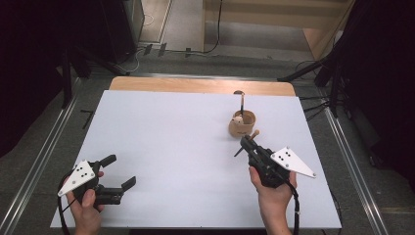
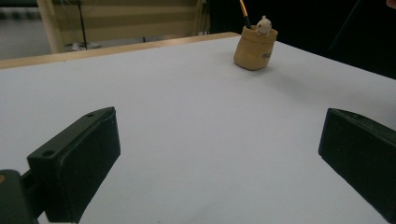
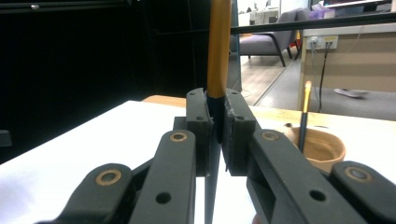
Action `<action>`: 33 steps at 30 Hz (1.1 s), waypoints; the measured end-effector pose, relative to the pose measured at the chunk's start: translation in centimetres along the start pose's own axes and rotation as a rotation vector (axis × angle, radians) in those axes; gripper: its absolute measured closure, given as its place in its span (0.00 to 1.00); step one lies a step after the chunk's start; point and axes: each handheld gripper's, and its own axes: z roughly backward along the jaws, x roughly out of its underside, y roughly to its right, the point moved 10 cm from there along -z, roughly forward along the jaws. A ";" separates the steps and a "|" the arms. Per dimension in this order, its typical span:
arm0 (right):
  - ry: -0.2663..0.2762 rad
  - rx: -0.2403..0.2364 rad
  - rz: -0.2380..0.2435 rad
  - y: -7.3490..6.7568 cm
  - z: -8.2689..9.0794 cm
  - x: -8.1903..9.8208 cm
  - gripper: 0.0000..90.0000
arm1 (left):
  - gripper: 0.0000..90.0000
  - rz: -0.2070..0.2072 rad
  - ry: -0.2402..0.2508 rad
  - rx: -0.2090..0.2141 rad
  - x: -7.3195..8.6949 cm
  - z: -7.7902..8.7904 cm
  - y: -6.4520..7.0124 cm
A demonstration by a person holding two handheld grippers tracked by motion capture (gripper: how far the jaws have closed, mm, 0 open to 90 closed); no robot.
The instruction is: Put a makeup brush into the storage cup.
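**Brush in the right tongs, pot just ahead of their tips**

Nearest the camera are the person's two hands at the near edge of the table [image 1: 161, 147]. Starting at the left, the left tongs [image 1: 119, 172] rest low over the white surface with their jaws spread wide and nothing between them. From them the little tan pot [image 2: 255, 48] lies far ahead and off to the right, well apart, so this hand is the farther one and looks idle.

Moving right, the right tongs [image 1: 246, 142] are clamped on a slim brush [image 3: 218, 51]: in the right gripper view its golden handle rises straight up out of the closed jaws, and a dark thinner end runs down below them. In the high view the brush's long axis crosses the jaws, with a pale tip showing up and to the right of them, toward the pot.

The pot [image 1: 242, 124] stands just beyond the right tongs' tips, slightly to their left, near but not touching. It already holds another brush [image 3: 304, 114] standing upright, and a small white figure [image 2: 264, 24] sits at its rim.

The move probably turns on this: the pot's mouth faces up and lies a short way forward of the right tongs, so the held brush should travel forward, stay roughly upright, and come down inside the rim beside the standing brush.
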 end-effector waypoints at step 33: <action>0.043 0.103 0.095 6.6 -4.2 -4.9 0.94 | 0.00 0.025 0.026 -0.071 0.6 2.1 -2.1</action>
